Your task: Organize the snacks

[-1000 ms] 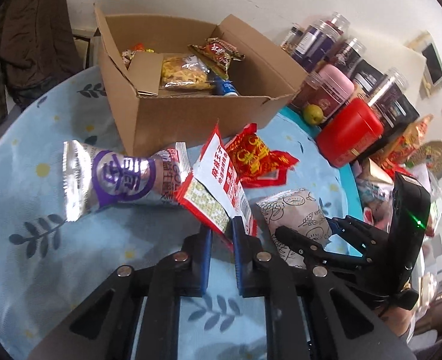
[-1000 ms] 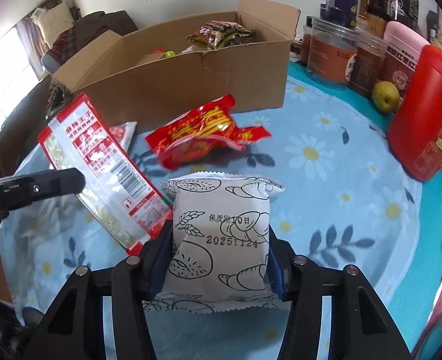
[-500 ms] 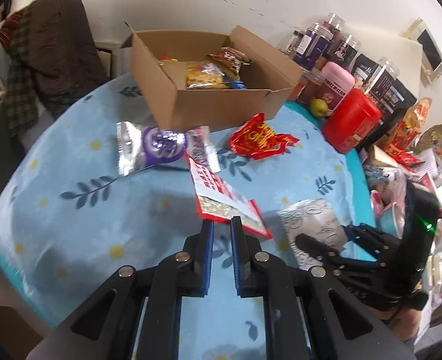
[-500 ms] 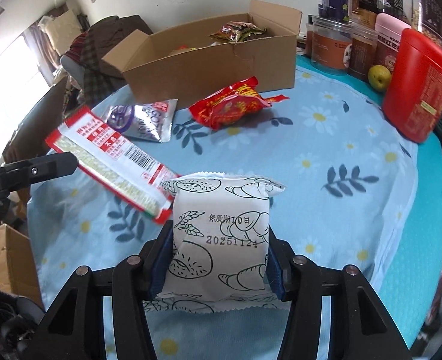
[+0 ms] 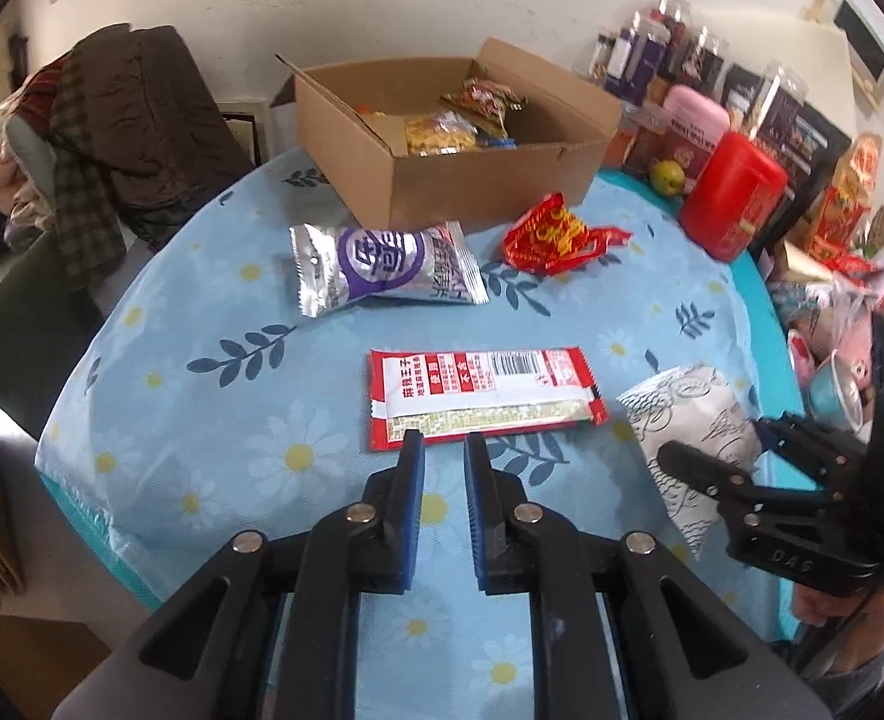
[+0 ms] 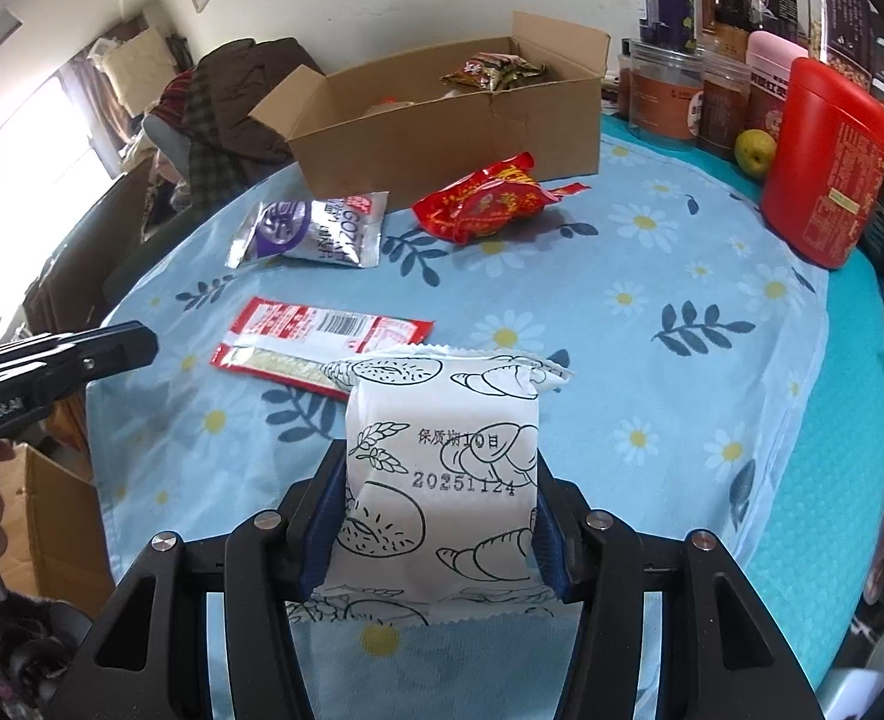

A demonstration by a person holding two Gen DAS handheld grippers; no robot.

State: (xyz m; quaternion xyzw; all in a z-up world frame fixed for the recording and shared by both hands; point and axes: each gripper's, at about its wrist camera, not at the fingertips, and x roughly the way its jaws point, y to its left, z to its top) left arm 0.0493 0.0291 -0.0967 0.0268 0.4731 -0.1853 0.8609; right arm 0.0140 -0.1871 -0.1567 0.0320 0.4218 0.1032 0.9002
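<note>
My left gripper [image 5: 442, 438] hangs over the near part of the table, its jaws opening with nothing between them. Just past its tips a red-and-white snack packet [image 5: 484, 396] lies flat on the blue flowered tablecloth [image 5: 231, 420]. My right gripper [image 6: 438, 480] is shut on a white bread packet [image 6: 442, 462] printed with pastry drawings, held upright above the cloth. Farther back lie a purple-and-silver packet [image 5: 381, 267] and a crumpled red packet [image 5: 556, 234]. Behind them stands an open cardboard box [image 5: 472, 186] holding several snacks.
A red canister [image 5: 730, 204], a green fruit [image 5: 667, 177] and several jars [image 6: 664, 96] line the table's right and back. A chair heaped with clothes [image 5: 111, 120] stands at the left. The table edge runs close on the near left, above a cardboard box on the floor [image 6: 51, 510].
The left gripper has let go of the red-and-white packet, which now lies flat on the cloth. Both grippers have drawn back from the box. The right keeps its hold.
</note>
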